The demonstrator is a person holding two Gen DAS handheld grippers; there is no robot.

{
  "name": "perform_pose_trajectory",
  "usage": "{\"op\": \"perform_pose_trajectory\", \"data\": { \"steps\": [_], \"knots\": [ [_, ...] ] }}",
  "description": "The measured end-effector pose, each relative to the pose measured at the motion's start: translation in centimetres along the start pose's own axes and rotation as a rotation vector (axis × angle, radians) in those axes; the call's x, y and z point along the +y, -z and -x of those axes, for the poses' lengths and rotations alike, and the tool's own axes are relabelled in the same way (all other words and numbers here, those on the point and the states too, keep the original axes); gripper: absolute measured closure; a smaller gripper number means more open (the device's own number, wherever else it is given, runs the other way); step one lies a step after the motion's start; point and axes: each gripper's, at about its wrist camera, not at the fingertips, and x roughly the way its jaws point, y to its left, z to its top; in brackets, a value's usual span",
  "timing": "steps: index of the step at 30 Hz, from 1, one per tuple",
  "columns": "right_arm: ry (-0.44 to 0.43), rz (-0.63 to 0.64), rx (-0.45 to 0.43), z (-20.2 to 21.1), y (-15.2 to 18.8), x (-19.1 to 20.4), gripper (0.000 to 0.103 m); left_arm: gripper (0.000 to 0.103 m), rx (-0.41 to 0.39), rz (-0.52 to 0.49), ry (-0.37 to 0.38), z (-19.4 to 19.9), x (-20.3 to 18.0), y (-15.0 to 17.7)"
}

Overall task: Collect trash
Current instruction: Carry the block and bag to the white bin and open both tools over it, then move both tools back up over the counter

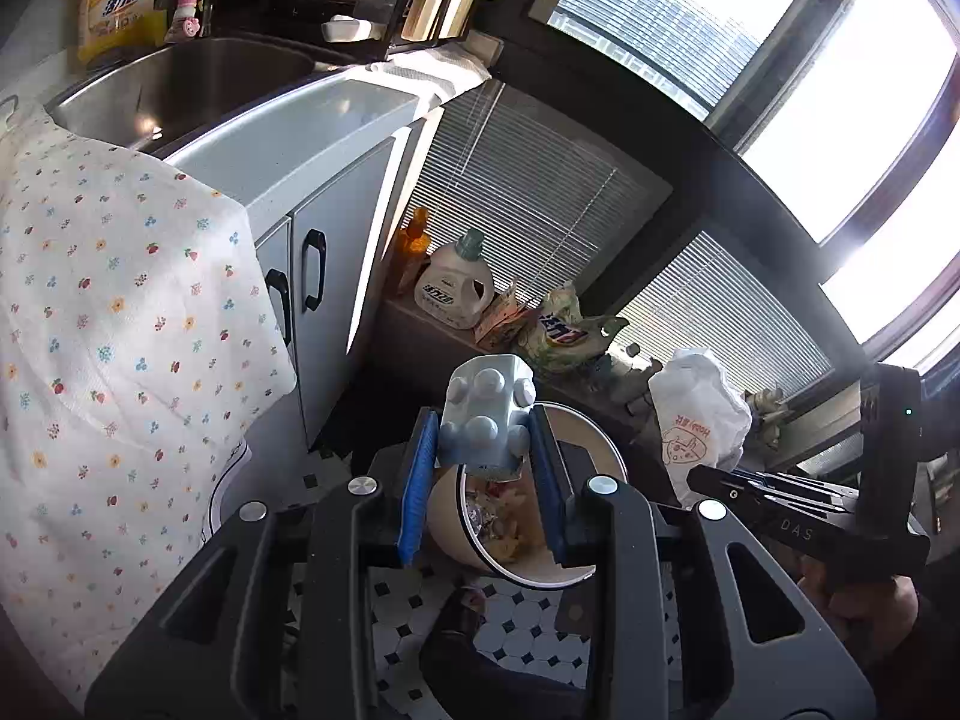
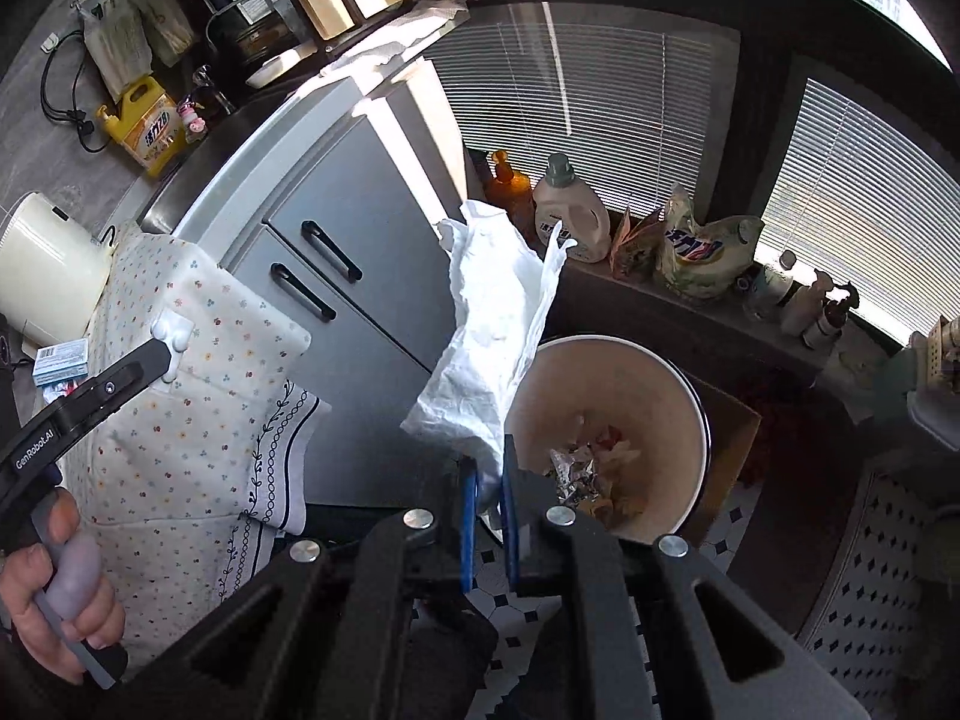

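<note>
My left gripper is shut on a pale blue plastic block-shaped piece with round studs, held above a cream trash bin on the floor. The bin holds foil and paper scraps. My right gripper is shut on a crumpled white plastic bag, held up just left of the same bin, which shows scraps inside. The bag also shows in the left wrist view, with the right gripper's body at the right edge.
A table draped in a floral cloth stands left. Grey cabinets and a steel sink lie behind it. Detergent bottles and bags line the low window ledge. The floor is black-and-white tile.
</note>
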Motion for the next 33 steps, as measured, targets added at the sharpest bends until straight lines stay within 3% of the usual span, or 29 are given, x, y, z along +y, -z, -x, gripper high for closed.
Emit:
{"op": "perform_pose_trajectory", "data": {
  "steps": [2, 3, 5, 9, 18, 30, 33],
  "knots": [
    [0.000, -0.013, 0.018, -0.4, 0.3, -1.3, 0.089, 0.072, 0.017, -0.022, 0.004, -0.9, -1.3, 0.0],
    [0.005, -0.018, 0.019, -0.6, 0.4, -2.0, 0.071, 0.072, 0.024, -0.032, 0.004, -1.4, -1.9, -0.1],
    [0.021, -0.021, -0.002, -0.4, 0.6, -3.1, 0.052, 0.072, 0.034, -0.046, 0.004, -2.0, -2.9, -0.1],
    [0.003, -0.044, 0.010, -0.8, 0.4, -4.9, 0.043, 0.072, 0.051, -0.063, -0.002, -3.2, -4.4, -0.3],
    [0.027, -0.072, -0.002, -0.6, -0.9, -8.8, 0.031, 0.072, 0.121, -0.064, -0.008, -7.4, -6.6, 0.3],
    [0.084, -0.095, 0.006, 0.8, -0.7, -14.2, 0.030, 0.071, 0.228, -0.055, 0.056, -14.4, -10.5, 2.3],
    [0.090, -0.096, 0.003, 1.0, -0.8, -15.1, 0.030, 0.054, 0.222, -0.057, 0.075, -14.9, -11.6, 2.2]
  ]
}}
